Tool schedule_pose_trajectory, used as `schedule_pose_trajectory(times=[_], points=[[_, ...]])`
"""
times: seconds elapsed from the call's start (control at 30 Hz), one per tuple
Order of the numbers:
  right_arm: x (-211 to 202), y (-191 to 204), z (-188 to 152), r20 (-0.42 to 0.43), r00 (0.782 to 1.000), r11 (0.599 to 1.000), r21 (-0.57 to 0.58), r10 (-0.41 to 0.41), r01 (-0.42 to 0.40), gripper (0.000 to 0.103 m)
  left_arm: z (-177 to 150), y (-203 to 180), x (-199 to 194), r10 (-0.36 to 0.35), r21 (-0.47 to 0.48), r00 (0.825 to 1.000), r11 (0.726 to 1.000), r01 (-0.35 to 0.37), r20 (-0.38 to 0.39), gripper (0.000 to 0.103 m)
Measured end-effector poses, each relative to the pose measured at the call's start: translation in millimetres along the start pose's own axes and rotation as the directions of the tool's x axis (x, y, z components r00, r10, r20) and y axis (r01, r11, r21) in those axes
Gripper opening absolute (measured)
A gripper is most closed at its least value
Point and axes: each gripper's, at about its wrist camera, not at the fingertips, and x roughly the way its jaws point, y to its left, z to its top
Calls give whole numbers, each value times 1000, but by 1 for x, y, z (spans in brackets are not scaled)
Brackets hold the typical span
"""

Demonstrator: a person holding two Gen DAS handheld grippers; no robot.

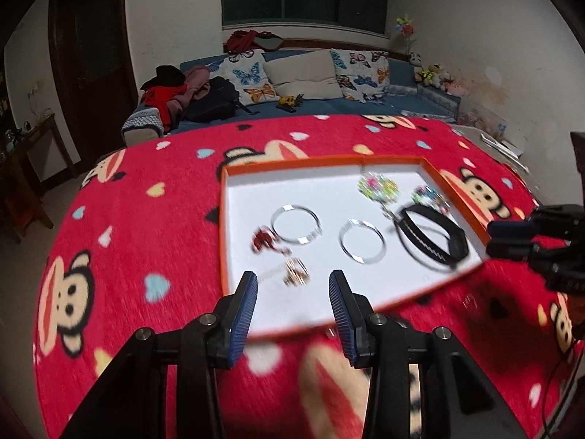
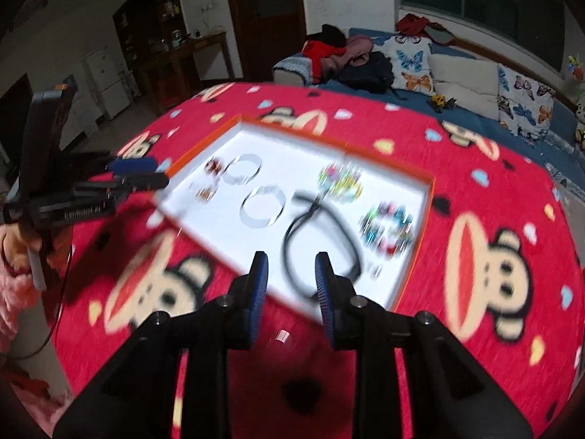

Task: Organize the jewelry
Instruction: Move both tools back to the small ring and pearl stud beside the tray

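While I hold both grippers over the red blanket (image 1: 146,226) with its cartoon monkeys, the white tray (image 1: 252,197) with the orange rim lies flat in front of me, and all the jewelry I can see sits inside it. My left gripper (image 1: 292,303) hovers over the tray's near edge with its blue pads (image 1: 243,314) spread apart and nothing between them; just ahead of it lies a small gold piece (image 1: 296,272) (too blurred for me to name it more closely). Beyond that sit a dark red trinket (image 1: 263,239), one silver bangle (image 1: 295,224) beside it, and a second silver bangle (image 1: 362,241) a little to the right. Further right lies a black band (image 1: 433,237), with two colourful bead bracelets (image 1: 378,186) behind it toward the far corner. My right gripper (image 2: 291,289) is also held open and empty, poised above the near rim of the tray with the black band directly ahead of its fingers; I cannot tell whether a pad touches it, since the picture is smeared. Across the room stands a blue sofa (image 1: 329,104) with butterfly cushions (image 1: 252,77).
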Motion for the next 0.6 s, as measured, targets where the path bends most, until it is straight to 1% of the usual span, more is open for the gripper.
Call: schedule_pose_trajectory(times=[0.07, 0.13, 0.2, 0.23, 0.4, 0.53, 0.6], points=[[2, 7, -18, -26, 1000, 1000, -6, 9, -10, 27, -13, -7, -6, -10, 9, 1000, 1000, 10, -8, 44], [7, 12, -33, -49, 999, 1000, -21, -4, 3, 27, -26, -14, -10, -27, 16, 999, 999, 27, -19, 44], [11, 15, -41, -64, 998, 999, -30, -18, 16, 27, -35, -19, -10, -37, 23, 999, 999, 37, -30, 44], [15, 14, -45, -73, 997, 1000, -23, -12, 11, 27, -41, -22, -9, -44, 30, 998, 999, 46, -41, 44], [22, 7, -47, -81, 997, 1000, 16, 7, -5, 27, -52, -28, 4, -63, 26, 995, 998, 65, -78, 44], [32, 10, -48, -109, 994, 1000, 0, 9, -9, 27, -55, -29, 15, -59, 27, 994, 998, 62, -97, 44], [36, 11, -51, -121, 993, 1000, -2, -4, 3, 27, -53, -27, 22, -61, 23, 993, 998, 64, -103, 43]])
